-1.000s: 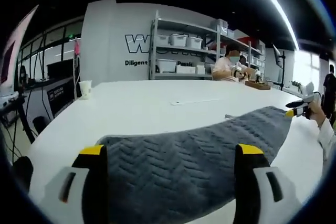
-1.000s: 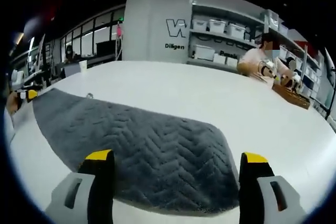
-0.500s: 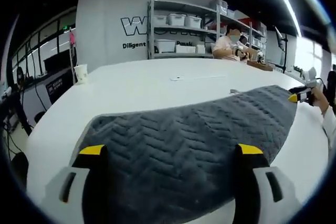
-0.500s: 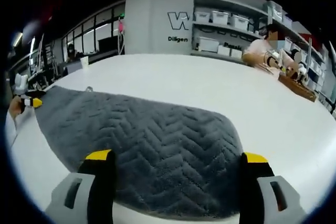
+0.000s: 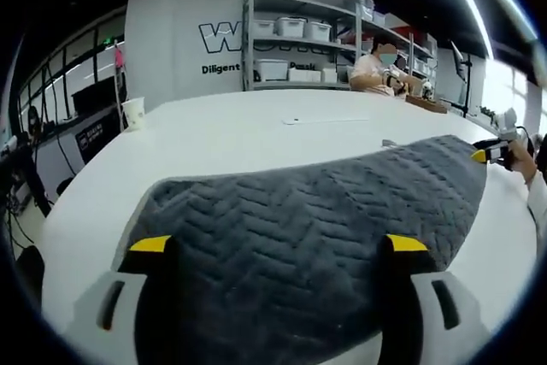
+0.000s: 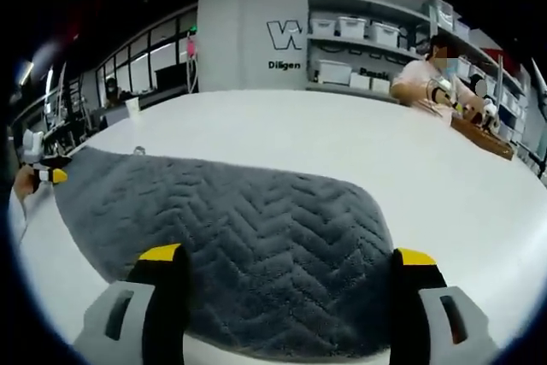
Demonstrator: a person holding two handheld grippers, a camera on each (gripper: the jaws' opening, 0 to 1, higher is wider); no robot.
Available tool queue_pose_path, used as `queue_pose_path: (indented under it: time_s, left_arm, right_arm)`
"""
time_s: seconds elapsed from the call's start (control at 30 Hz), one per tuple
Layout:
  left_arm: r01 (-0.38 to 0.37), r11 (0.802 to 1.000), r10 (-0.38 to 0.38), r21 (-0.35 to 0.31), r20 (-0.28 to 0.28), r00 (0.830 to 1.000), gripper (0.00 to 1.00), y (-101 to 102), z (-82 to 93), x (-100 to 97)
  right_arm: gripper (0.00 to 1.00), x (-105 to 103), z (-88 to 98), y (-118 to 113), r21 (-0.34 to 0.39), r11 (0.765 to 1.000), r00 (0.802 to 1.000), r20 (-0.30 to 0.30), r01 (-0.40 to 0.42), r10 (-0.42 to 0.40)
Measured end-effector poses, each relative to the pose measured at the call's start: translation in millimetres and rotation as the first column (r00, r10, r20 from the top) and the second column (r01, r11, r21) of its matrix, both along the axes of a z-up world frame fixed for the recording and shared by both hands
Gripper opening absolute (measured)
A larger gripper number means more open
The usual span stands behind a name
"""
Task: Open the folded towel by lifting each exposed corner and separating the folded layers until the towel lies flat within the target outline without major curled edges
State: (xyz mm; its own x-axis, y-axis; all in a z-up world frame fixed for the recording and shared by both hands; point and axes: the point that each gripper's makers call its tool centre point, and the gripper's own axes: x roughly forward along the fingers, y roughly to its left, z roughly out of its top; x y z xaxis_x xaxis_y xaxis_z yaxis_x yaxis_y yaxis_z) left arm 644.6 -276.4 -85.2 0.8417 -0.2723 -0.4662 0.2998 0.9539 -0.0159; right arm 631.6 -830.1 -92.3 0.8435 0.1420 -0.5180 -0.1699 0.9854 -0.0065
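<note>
Here, the grey towel point(image 5: 299, 228) lies spread on the white table point(image 5: 231, 138); left gripper point(image 5: 278, 250) and right gripper point(image 6: 289, 261) jaws stand wide apart, holding nothing.

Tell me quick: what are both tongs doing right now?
Left tongs: open, jaws wide apart over the towel, holding nothing.
Right tongs: open, jaws wide apart over the towel, holding nothing.

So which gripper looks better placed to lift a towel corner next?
Neither clearly. The left gripper and right gripper both stand open over opposite ends of the grey towel, each straddling its near edge on the white table.
</note>
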Motion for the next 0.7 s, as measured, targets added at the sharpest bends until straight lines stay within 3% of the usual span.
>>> queue_pose_path:
  time_s: [0.7]
  left_arm:
    - [-0.005, 1.0, 0.005, 0.016, -0.023, 1.0, 0.98, 2.8, -1.6, 19.3]
  right_arm:
    - [0.99, 20.2, 0.0, -0.6, 0.004, 1.0, 1.0, 0.003, 0.001, -0.001]
